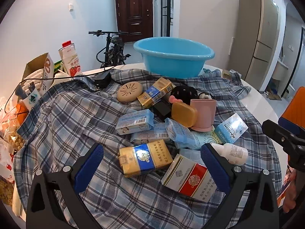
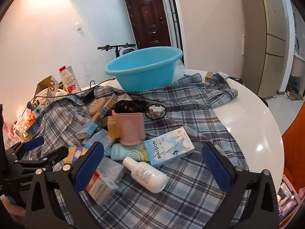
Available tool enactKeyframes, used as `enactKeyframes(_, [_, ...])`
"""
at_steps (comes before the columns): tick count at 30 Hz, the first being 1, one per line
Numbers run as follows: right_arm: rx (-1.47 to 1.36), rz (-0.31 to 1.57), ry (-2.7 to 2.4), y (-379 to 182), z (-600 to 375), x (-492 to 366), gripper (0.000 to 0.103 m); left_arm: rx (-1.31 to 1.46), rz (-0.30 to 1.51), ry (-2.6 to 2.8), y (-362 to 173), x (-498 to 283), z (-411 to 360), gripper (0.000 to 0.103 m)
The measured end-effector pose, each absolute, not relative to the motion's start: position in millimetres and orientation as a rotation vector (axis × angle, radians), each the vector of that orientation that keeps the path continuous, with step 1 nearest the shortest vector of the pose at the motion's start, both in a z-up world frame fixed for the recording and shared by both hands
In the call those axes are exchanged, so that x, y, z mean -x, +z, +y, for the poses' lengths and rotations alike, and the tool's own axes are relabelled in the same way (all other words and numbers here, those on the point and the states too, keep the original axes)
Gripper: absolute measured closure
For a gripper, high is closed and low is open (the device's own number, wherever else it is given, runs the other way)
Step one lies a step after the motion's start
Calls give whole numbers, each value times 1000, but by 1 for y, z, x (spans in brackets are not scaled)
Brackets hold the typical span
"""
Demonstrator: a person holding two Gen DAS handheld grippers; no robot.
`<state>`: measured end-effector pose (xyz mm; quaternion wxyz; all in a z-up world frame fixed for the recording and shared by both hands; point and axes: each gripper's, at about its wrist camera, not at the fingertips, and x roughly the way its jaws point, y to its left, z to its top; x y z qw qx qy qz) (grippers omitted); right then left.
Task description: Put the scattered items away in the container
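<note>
A blue basin [image 1: 173, 56] stands at the far side of a plaid cloth [image 1: 63, 118]; it also shows in the right wrist view [image 2: 144, 68]. Scattered on the cloth are a gold-and-blue box [image 1: 144, 158], a red-and-white box [image 1: 188, 177], a white bottle [image 2: 146, 173], a RAISON box [image 2: 170, 147], a pink cup [image 2: 131, 129] and several tissue packs [image 1: 135, 121]. My left gripper [image 1: 152, 169] is open just above the gold-and-blue and red-and-white boxes. My right gripper [image 2: 152, 169] is open above the white bottle.
A milk carton [image 1: 69, 59], an open cardboard box [image 1: 41, 70] and snack bags [image 1: 9, 126] crowd the left edge. A black charger [image 1: 102, 80] with cable lies at the back. The white round table [image 2: 253, 118] shows bare at the right. An orange chair [image 2: 293, 133] stands beside it.
</note>
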<state>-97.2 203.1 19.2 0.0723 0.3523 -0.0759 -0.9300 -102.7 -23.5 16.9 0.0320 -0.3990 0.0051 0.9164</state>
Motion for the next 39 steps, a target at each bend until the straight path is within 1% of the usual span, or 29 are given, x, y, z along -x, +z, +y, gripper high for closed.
enactKeyframes(6, [-1096, -145, -2812, 15, 200, 121, 1, 1276, -1, 2767, 10, 133, -25, 0])
enactKeyframes(11, [-1127, -155, -2701, 13, 200, 151, 1, 1337, 44, 2752, 11, 162, -30, 0])
enactKeyframes(14, [-1157, -184, -2666, 17, 206, 166, 1, 1364, -32, 2755, 17, 174, -39, 0])
enactKeyframes(16, [-1158, -171, -2668, 20, 208, 169, 1, 1382, -100, 2727, 21, 178, -42, 0])
enactKeyframes(19, [-1112, -117, -2718, 19, 209, 164, 1, 1388, -109, 2738, 23, 173, -43, 0])
enactKeyframes(22, [-1006, -99, -2755, 17, 209, 150, 1, 1297, -67, 2823, 17, 152, -42, 0])
enactKeyframes(27, [-1038, -140, -2733, 8, 211, 128, 1, 1342, -131, 2727, -2, 139, -38, 0])
enactKeyframes(31, [-1111, -120, -2743, -4, 214, 125, 1, 1340, -53, 2756, -7, 141, -29, 0])
enactKeyframes(33, [-1116, -135, -2741, -4, 219, 125, 1, 1335, -48, 2737, -8, 142, -26, 0])
enactKeyframes(37, [-1127, -94, -2754, -5, 219, 128, 1, 1326, -14, 2746, -10, 142, -23, 0])
enactKeyframes(39, [-1138, -102, -2732, -9, 217, 133, 1, 1303, -34, 2773, -9, 140, -26, 0])
